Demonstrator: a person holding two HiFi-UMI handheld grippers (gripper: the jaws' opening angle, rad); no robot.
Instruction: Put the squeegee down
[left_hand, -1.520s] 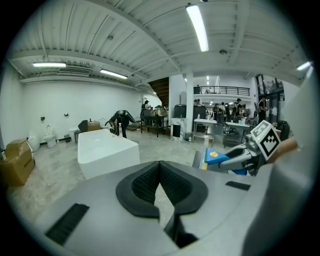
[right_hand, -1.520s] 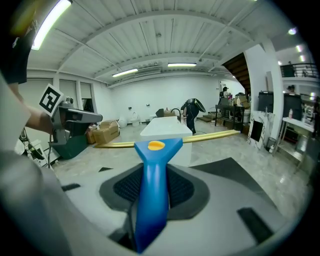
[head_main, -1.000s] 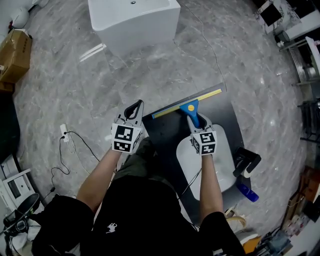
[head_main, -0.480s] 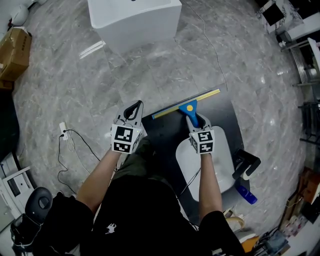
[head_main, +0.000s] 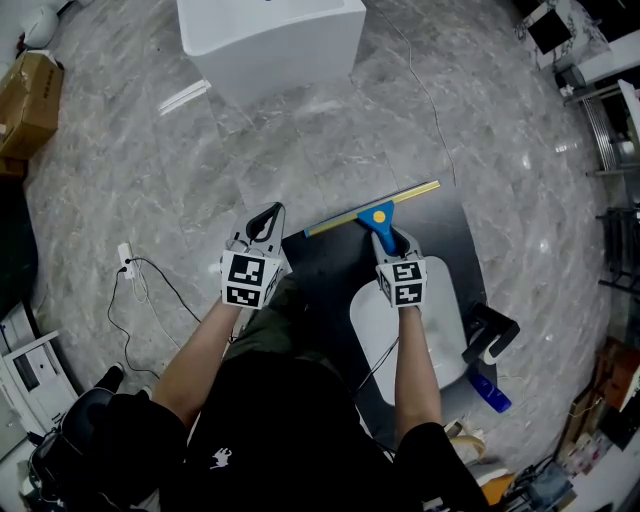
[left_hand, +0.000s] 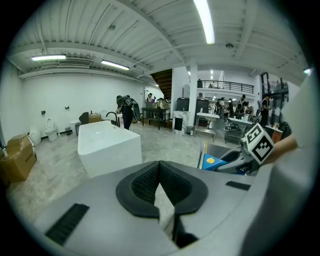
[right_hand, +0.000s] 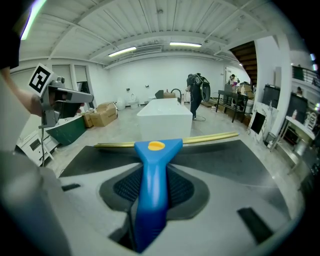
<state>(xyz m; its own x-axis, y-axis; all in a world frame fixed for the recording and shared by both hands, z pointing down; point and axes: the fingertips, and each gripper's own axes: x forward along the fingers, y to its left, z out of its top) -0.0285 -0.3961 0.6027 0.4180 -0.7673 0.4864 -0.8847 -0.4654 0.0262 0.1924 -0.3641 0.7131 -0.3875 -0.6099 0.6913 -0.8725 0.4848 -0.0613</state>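
The right gripper (head_main: 392, 243) has its jaws clamped on the blue handle of the squeegee (head_main: 378, 214). It is angled downward with its long blade (head_main: 405, 195) over the far edge of the dark mat (head_main: 330, 265), probably to lay it flat there. The left gripper (head_main: 265, 218) hangs alongside, jaws together and empty, clear of the drop.

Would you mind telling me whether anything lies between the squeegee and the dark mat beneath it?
Nothing visible does. The right gripper holds the squeegee over the dark mat, which is bare under the blade; the white oval piece lies nearer the person.
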